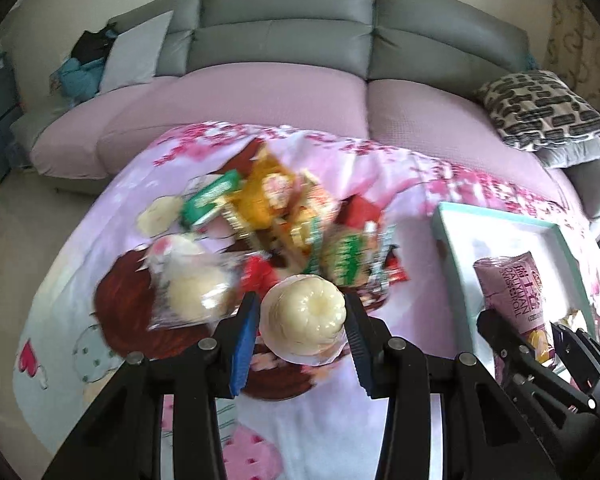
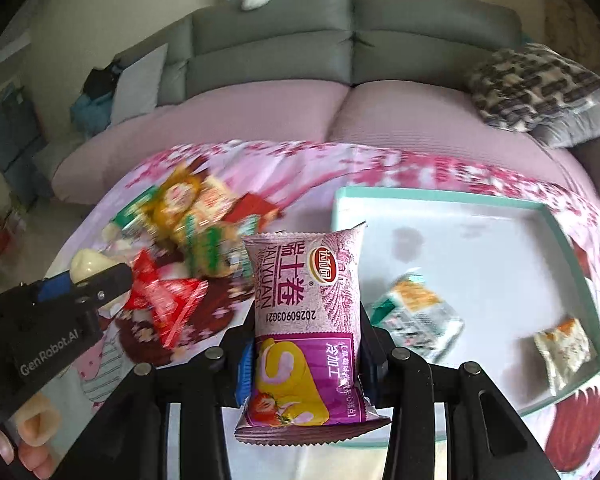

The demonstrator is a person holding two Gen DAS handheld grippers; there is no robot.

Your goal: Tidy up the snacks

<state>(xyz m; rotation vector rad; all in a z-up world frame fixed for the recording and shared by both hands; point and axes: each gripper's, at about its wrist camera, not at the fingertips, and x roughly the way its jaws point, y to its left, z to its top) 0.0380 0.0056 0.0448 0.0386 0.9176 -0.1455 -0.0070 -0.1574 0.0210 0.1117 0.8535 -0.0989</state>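
**Pink cloth, two grippers, each clamped on a snack**

Left wrist view: the left gripper (image 1: 303, 322) reaches in from 6 o'clock. Its two black jaws with blue pads are clamped on a pale, ridged jelly cup (image 1: 303, 314), held above a pink flowered cloth (image 1: 132, 184) that covers a table. At 12 o'clock from the cup lies a blurred snack pile (image 1: 284, 216) of green, yellow and red wrappers; at 9 o'clock from the cup sits a clear bag (image 1: 192, 284) with a pale bun inside. At 3 o'clock a white tray (image 1: 496, 224) with a mint rim rests on the cloth. Over the tray's near end, the right gripper (image 1: 524, 334) grips a pink roll pack (image 1: 514, 292). A grey sofa (image 1: 284, 12) with pink seat covers fills the top of the view, a patterned cushion (image 1: 540, 110) at 2 o'clock.

Right wrist view: the right gripper (image 2: 306, 360), at 6 o'clock, is clamped on the lower part of the upright roll pack (image 2: 304, 320), which shows a strawberry cake picture. The tray (image 2: 432, 196) spreads from 1 to 4 o'clock and holds two small packets (image 2: 418, 316), both near its front edge. At 9 o'clock the left gripper (image 2: 96, 276) holds the jelly cup (image 2: 88, 264), with fingers (image 2: 36, 428) of a hand at 7 o'clock. A red wrapper (image 2: 162, 300) lies just beside it, and the pile (image 2: 188, 216) lies at 11 o'clock.
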